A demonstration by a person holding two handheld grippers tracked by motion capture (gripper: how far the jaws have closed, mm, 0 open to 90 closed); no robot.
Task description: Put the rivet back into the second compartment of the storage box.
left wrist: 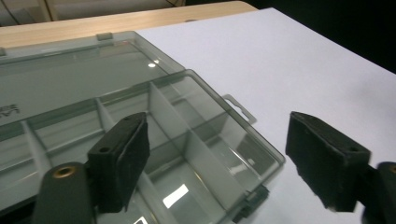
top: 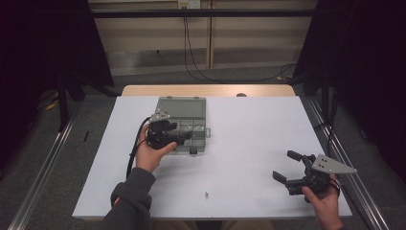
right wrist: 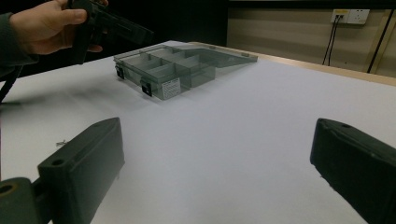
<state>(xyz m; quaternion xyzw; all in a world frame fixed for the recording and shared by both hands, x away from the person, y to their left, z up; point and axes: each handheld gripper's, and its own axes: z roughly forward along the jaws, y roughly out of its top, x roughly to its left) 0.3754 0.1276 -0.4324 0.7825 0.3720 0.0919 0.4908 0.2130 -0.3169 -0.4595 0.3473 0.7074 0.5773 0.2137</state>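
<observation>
A grey see-through compartment box (top: pixel 182 106) lies open on the white table sheet (top: pixel 249 139), its lid folded flat toward the far side. My left gripper (top: pixel 184 136) hovers over the box's near compartments. In the left gripper view its jaws (left wrist: pixel 219 154) stand wide apart above the dividers of the box (left wrist: pixel 187 121), with nothing between the pads. My right gripper (top: pixel 282 165) is held low at the table's near right, open and empty (right wrist: pixel 219 158), facing the box (right wrist: pixel 173 70) across the sheet. A small metal screw (top: pixel 206 194) lies near the front edge.
The wooden table edge (top: pixel 206 90) shows beyond the white sheet. Cables (top: pixel 191 52) hang along the back wall. Dark curtains flank both sides. The hand holding the left gripper (right wrist: pixel 42 25) appears at the upper left of the right gripper view.
</observation>
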